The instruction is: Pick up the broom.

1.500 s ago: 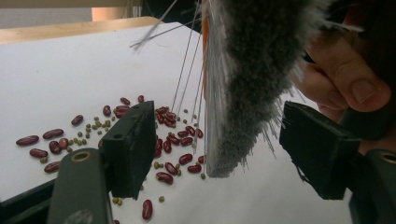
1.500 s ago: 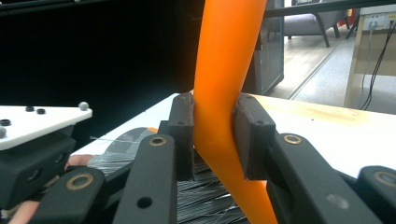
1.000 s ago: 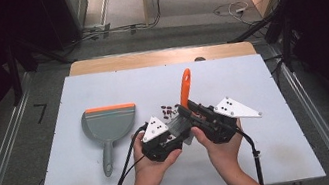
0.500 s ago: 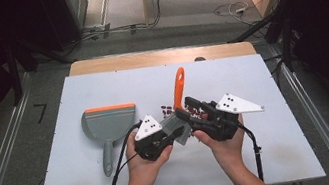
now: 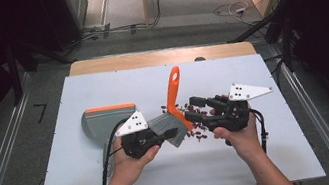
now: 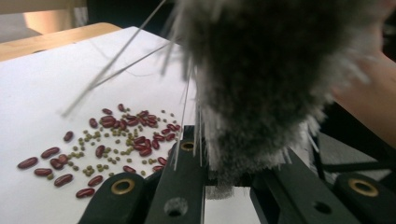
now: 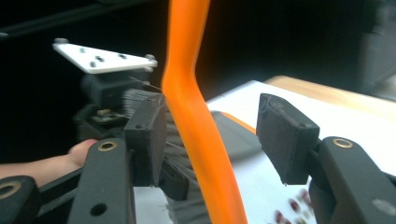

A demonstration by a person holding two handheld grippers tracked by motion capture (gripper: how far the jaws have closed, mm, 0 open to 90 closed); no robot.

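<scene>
Both grippers at brush (image 5: 173,121): bristles clamped by L gripper (image 5: 169,134); handle between just-opened R gripper (image 5: 191,109) fingers (image 7: 285,135), beside beans (image 5: 198,130).

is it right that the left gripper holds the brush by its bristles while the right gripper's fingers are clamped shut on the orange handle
Not quite. The left gripper does hold the brush by its bristles, but the right gripper is not clamped on the orange handle. The right gripper view shows its fingers standing apart, with the handle between them and a clear gap on one side.
</scene>
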